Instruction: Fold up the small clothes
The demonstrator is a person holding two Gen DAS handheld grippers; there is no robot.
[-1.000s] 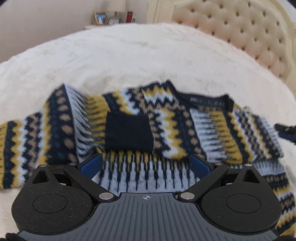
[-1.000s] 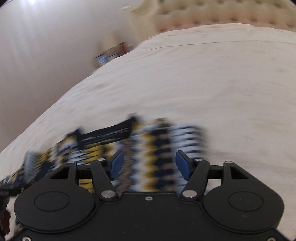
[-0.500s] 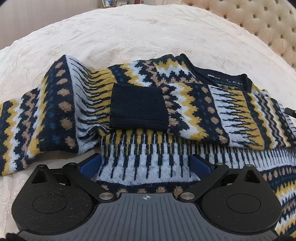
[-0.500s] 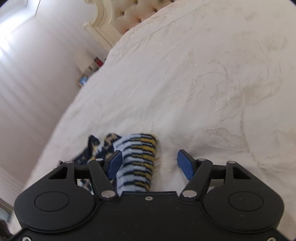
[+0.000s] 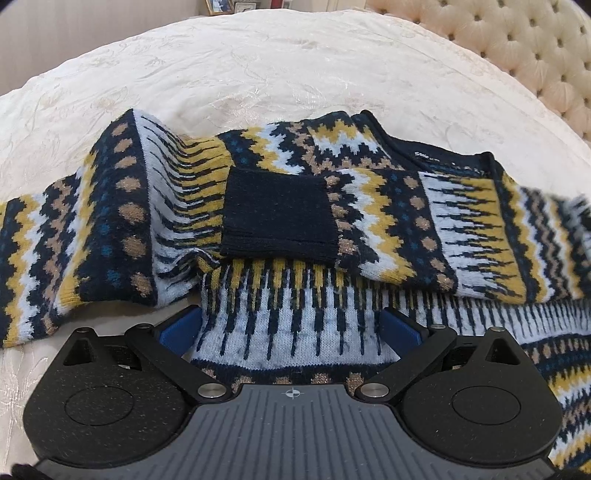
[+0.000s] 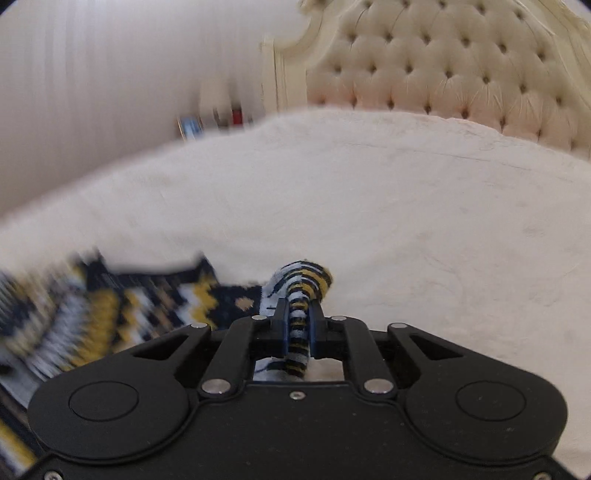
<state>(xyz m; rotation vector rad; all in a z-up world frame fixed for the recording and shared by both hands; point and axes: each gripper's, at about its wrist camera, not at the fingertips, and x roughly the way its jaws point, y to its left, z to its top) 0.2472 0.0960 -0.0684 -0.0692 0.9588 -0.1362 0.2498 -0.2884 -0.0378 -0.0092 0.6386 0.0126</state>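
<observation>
A patterned knit sweater point(image 5: 369, 221) in navy, yellow and white lies spread on the cream bed, one sleeve folded across it with its dark cuff point(image 5: 277, 218) on the chest. My left gripper point(image 5: 291, 325) is open, its blue pads on either side of a white-striped band of the sweater. My right gripper point(image 6: 298, 325) is shut on a pinched fold of the sweater point(image 6: 299, 291) at its right edge; the rest trails blurred to the left.
The cream embroidered bedspread point(image 5: 258, 62) stretches beyond the sweater. A tufted beige headboard point(image 6: 443, 74) stands at the far end. A bedside shelf with a picture frame point(image 5: 218, 5) and small items sits by the wall.
My right gripper has closed on the sweater's edge and swung, so its view now faces the headboard. My left gripper has stayed open over the sweater with little movement.
</observation>
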